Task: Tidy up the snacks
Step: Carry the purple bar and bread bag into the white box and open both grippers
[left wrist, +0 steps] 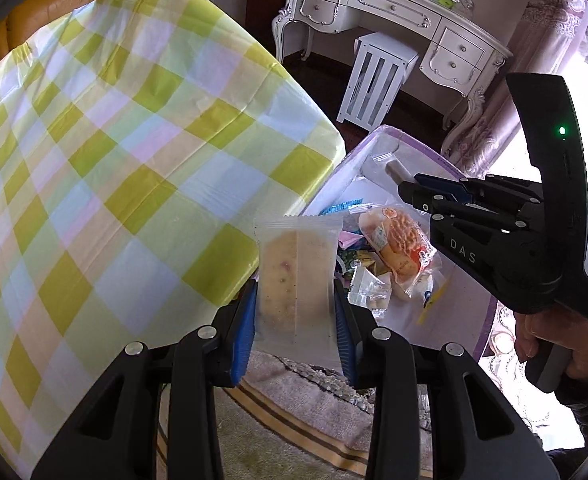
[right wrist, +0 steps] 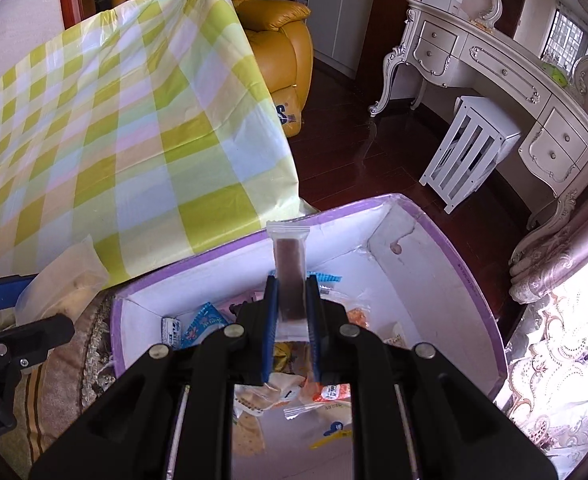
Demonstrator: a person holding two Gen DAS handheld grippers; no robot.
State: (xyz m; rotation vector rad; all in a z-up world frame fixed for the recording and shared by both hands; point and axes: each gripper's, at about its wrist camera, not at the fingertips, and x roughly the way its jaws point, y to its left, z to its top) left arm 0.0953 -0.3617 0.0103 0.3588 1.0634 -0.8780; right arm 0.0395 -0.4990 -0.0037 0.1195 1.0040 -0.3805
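Tablecloth (left wrist: 114, 160) in green and yellow checks fills the area just left of the purple-rimmed box (right wrist: 434, 216), my landmark. Loose snack packets (right wrist: 202, 324) lie inside the box. My left gripper (left wrist: 296, 320) clamps a pale cake packet (left wrist: 298, 276) beside the box's left rim. My right gripper (right wrist: 292, 320) pinches a thin brown bar packet (right wrist: 290, 276) upright above the box.

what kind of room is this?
Likely a home bedroom or living room: ornate white dressing table, yellow leather armchair, and a checked tablecloth on a table beside a box of snacks.
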